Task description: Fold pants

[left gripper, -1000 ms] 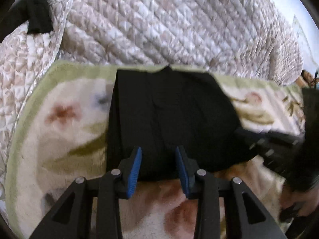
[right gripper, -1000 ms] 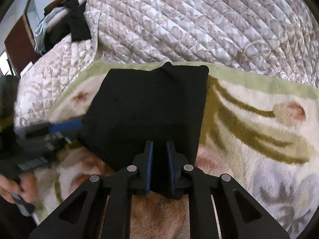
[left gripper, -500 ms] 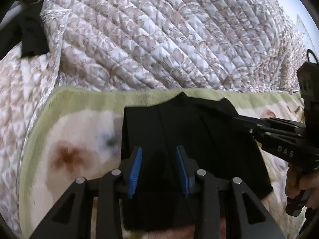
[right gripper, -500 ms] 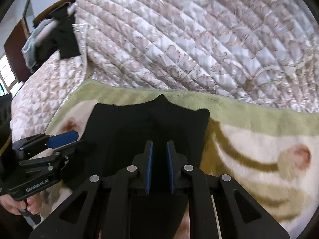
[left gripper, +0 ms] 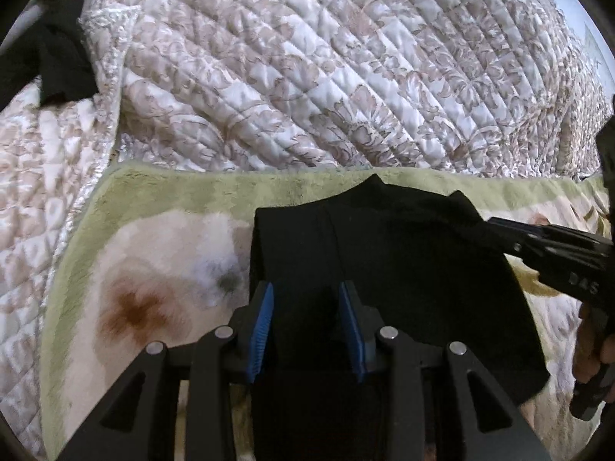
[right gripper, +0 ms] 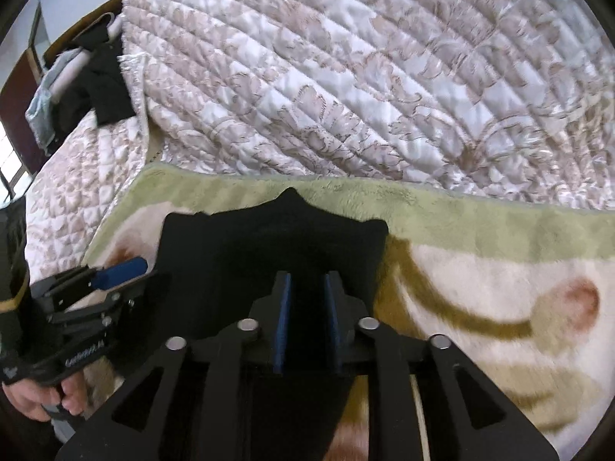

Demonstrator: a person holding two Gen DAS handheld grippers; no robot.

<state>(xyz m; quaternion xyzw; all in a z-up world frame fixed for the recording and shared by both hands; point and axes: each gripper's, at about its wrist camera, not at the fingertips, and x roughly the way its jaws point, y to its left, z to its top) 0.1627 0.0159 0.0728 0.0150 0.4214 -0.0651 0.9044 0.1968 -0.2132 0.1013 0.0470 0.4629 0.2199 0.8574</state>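
Holding one pants: two grippers, left gripper, right gripper.

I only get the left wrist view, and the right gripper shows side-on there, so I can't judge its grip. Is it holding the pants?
Observer: In the right wrist view, the right gripper has its blue pads close together, with black fabric of the pants between them.
Operator: Where does the pants' far right corner sit?
Observer: On the green border of the blanket, short of the quilt.
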